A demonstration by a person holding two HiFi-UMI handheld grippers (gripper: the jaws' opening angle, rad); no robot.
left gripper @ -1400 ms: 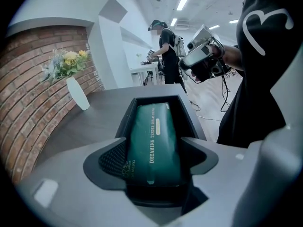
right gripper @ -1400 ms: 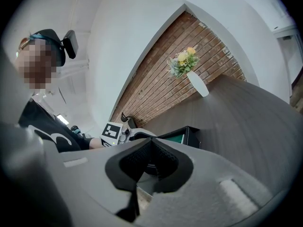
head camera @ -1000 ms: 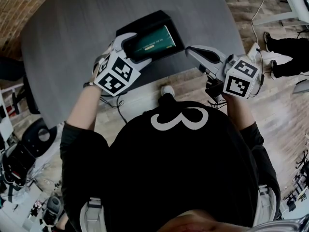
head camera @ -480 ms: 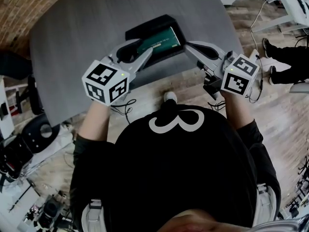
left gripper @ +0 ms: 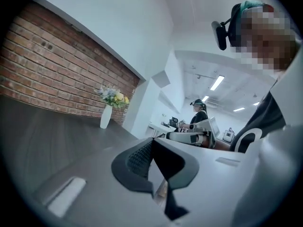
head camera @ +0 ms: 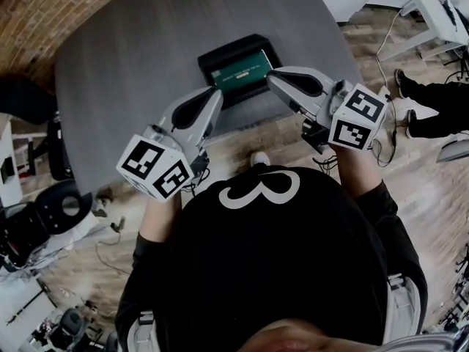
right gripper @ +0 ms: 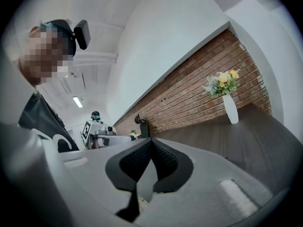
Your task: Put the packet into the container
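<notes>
A green packet (head camera: 242, 70) lies flat inside the black container (head camera: 218, 54) on the grey table (head camera: 132, 64). My left gripper (head camera: 217, 94) hangs above the table's near edge, short of the container's left front corner. Its jaws have just been closing and now meet with nothing between them. My right gripper (head camera: 271, 78) is beside the container's right front corner, also shut and empty. In the left gripper view my left gripper (left gripper: 151, 141) points level across the table. In the right gripper view the pads of my right gripper (right gripper: 151, 141) touch at the tip.
A white vase of flowers (left gripper: 106, 116) (right gripper: 230, 109) stands at the table's far end by a brick wall (left gripper: 57, 70). Another person (head camera: 432, 97) stands on the wooden floor at the right. Office chairs (head camera: 44, 218) sit at the left.
The left gripper, open at the container a second ago, has drawn back, risen and shut empty. The right gripper has risen a little. The packet stays in the container.
</notes>
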